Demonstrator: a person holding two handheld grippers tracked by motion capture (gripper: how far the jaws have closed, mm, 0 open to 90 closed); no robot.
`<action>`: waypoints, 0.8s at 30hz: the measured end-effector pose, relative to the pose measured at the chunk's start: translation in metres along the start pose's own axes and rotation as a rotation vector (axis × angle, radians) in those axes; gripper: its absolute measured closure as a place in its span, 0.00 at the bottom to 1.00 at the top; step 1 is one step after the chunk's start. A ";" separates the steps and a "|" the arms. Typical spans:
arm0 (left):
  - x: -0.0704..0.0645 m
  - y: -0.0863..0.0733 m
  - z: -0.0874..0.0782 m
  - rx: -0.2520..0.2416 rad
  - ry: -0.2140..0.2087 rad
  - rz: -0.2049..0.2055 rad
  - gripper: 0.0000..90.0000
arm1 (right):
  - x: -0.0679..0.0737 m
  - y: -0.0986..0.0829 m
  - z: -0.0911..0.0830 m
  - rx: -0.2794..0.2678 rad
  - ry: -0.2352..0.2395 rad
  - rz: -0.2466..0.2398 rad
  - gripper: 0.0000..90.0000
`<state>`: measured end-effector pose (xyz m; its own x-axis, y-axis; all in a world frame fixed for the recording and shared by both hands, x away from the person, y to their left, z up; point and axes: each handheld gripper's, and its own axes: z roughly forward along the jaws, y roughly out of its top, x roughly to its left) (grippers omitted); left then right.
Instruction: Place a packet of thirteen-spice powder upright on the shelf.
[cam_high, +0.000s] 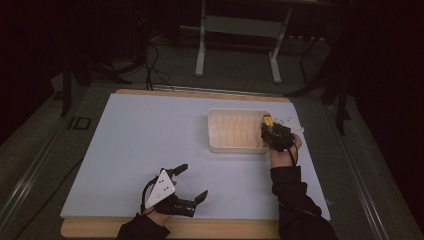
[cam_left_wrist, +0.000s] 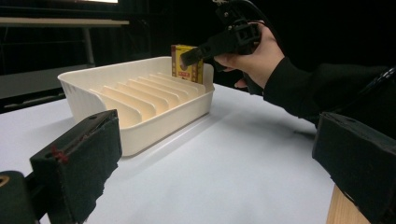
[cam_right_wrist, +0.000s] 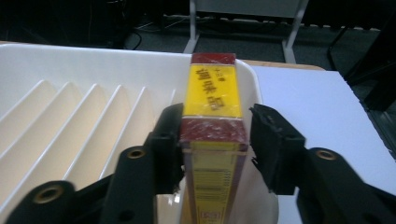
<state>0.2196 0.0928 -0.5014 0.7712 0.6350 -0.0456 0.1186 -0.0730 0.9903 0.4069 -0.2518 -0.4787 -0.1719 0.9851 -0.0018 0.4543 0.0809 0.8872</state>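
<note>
Gripping: yellow box (cam_right_wrist: 212, 140) is held upright by right hand-held gripper (cam_right_wrist: 215, 140) at slotted tray's (cam_high: 216, 145) right end.
Left hand-held gripper (cam_high: 191, 182): jaws spread wide, nothing held, near surface's (cam_high: 135, 145) front edge.

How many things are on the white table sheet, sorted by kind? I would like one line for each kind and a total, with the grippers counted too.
White ribbed tray: 1
Yellow and red box, standing in the tray's end slot: 1
Black two-jaw grippers, left gripper and right gripper: 2
Total: 4
</note>
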 end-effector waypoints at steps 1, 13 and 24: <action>0.000 0.000 0.000 0.001 -0.001 0.000 0.02 | -0.001 0.001 0.000 0.000 0.006 0.003 0.56; 0.000 0.001 0.000 0.002 -0.005 0.002 0.02 | -0.006 0.015 -0.014 0.015 0.086 -0.009 0.34; -0.001 0.001 0.001 0.003 -0.008 0.007 0.02 | -0.003 0.022 -0.035 0.006 0.201 -0.051 0.14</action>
<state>0.2195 0.0913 -0.5003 0.7768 0.6285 -0.0396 0.1149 -0.0797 0.9902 0.3870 -0.2585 -0.4427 -0.3651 0.9298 0.0458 0.4460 0.1315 0.8853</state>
